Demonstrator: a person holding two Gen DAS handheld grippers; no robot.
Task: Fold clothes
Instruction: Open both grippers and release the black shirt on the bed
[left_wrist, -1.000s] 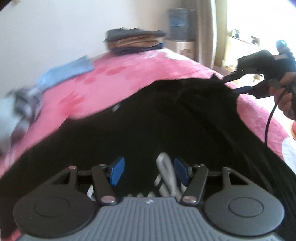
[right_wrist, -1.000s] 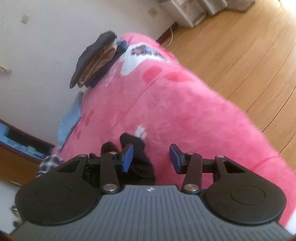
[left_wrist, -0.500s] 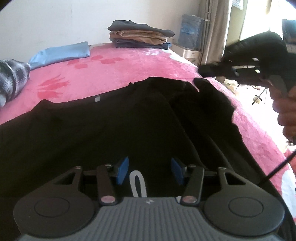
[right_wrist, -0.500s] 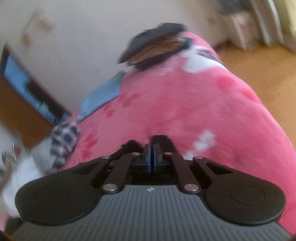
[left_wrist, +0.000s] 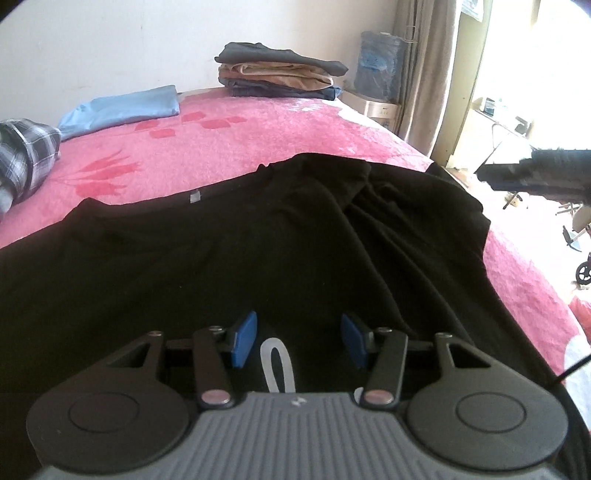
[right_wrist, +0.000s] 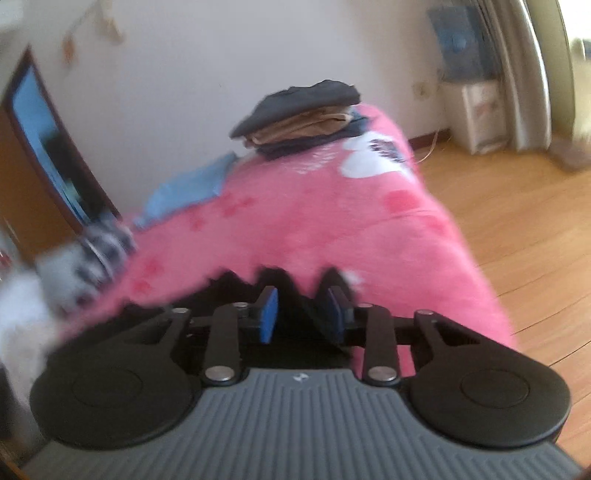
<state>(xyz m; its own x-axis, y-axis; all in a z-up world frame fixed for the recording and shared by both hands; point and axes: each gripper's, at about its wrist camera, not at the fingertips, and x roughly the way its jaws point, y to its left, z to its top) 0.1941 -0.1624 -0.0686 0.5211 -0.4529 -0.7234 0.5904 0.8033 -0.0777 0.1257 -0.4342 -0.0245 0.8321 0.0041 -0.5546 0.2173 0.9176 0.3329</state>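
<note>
A soft, rumpled black garment spreads over the fuzzy pink blanket, its long axis running 9 to 3 o'clock. The left gripper hovers level above it, released; at 3 o'clock the right gripper is parted too, over the garment's edge.

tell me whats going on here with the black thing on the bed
A person with handheld tongs in each hand is folding a black garment spread on a pink blanket. The left tongs hover open over its near edge, gripping nothing. The right tongs are open at the garment's far corner, though that view is blurred. A stack of folded clothes sits at the far end.
</note>
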